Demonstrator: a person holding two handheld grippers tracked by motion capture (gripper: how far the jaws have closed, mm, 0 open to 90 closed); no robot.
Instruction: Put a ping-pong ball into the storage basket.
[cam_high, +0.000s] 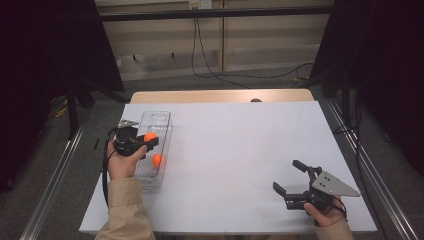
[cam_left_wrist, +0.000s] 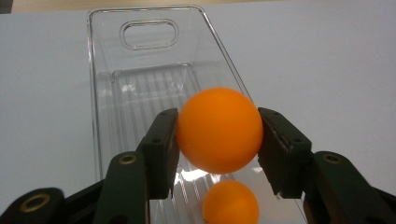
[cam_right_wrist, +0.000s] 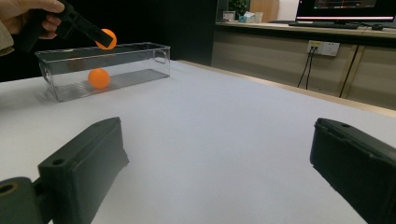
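Observation:
A clear plastic bin (cam_high: 162, 118) (cam_left_wrist: 149, 35) (cam_right_wrist: 140, 58) lies lengthwise at the table's left side. My left gripper (cam_high: 150, 140) (cam_left_wrist: 218, 135) is shut on an orange ball (cam_high: 150, 136) (cam_left_wrist: 219, 129) (cam_right_wrist: 109, 36) and holds it just above the bin's open top. A second orange ball (cam_high: 157, 160) (cam_left_wrist: 230, 203) (cam_right_wrist: 98, 78) rests on the bin's ribbed floor, nearer to me. My right gripper (cam_high: 289, 177) (cam_right_wrist: 219, 163) stands open and empty over the white table near the front right, its jaws far apart.
The white tabletop (cam_high: 240, 150) stretches bare between the bin and the right gripper. A wooden strip (cam_high: 220, 95) runs along the far edge. Cables (cam_high: 210, 70) lie on the floor beyond, and metal rails flank the table.

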